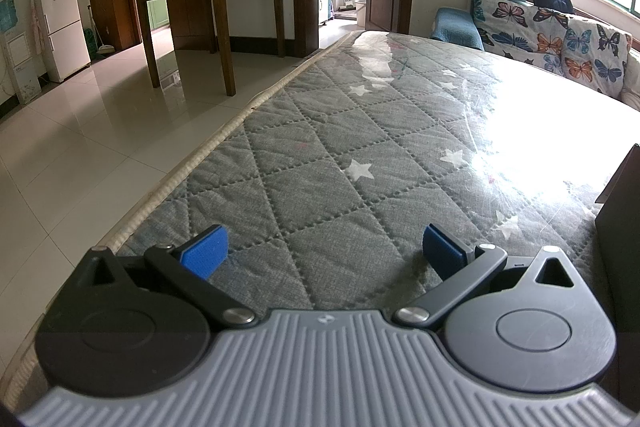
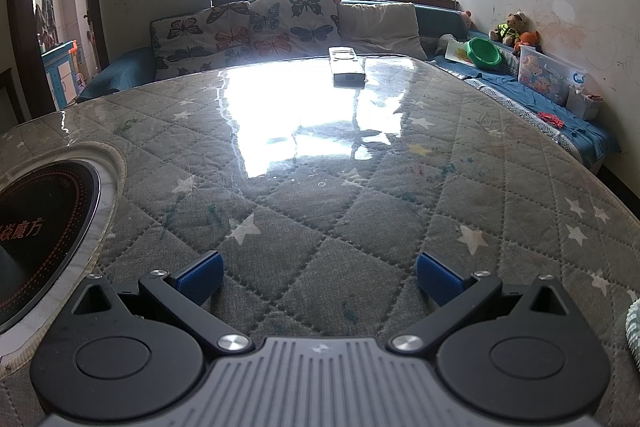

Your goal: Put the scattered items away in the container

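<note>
My left gripper (image 1: 324,251) hangs open just above the grey quilted table (image 1: 320,155), blue pads wide apart, nothing between them. A dark box-like container (image 1: 622,227) shows at the right edge of the left wrist view, only partly in frame. My right gripper (image 2: 318,277) is also open and empty over the same quilted table (image 2: 360,187). Far ahead of it, near the table's back edge, lies a grey remote control (image 2: 346,65). A pale ribbed item (image 2: 633,327) peeks in at the right edge of the right wrist view; I cannot tell what it is.
A round black hob (image 2: 44,227) is set into the table at the right gripper's left. A sofa with butterfly cushions (image 2: 248,31) runs behind the table, with toys and a clear box (image 2: 548,75) on the right bench. Tiled floor (image 1: 80,147) and a wooden desk (image 1: 208,11) lie left.
</note>
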{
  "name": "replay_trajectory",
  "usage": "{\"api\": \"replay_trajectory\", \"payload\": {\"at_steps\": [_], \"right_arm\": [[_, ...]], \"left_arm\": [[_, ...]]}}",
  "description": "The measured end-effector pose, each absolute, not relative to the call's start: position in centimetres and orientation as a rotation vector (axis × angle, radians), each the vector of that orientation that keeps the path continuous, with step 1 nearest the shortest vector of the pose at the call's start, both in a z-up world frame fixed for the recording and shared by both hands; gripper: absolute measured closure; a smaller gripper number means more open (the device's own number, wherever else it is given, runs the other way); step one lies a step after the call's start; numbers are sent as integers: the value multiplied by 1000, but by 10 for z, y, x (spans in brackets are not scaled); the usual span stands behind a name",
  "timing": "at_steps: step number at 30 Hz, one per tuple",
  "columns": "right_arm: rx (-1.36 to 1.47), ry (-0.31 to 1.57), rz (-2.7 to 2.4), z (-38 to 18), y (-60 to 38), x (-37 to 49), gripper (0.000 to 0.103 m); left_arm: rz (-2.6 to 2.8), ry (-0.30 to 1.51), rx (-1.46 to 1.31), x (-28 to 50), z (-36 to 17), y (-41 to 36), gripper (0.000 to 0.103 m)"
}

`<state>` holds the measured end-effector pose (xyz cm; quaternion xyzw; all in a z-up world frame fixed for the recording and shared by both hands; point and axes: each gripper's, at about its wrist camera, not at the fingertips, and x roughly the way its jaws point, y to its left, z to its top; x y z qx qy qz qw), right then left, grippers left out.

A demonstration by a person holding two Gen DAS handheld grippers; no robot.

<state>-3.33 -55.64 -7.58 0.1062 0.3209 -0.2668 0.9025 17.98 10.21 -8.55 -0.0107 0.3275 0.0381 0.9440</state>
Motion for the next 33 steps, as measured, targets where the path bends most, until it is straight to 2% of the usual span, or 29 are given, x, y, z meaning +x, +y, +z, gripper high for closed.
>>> {"api": "replay_trajectory", "payload": {"at_steps": [33], "right_arm": [[220,664,-552,-76,-558,-32,0]], "left_arm": [[77,668,-22,180,-86,102,0]]}}
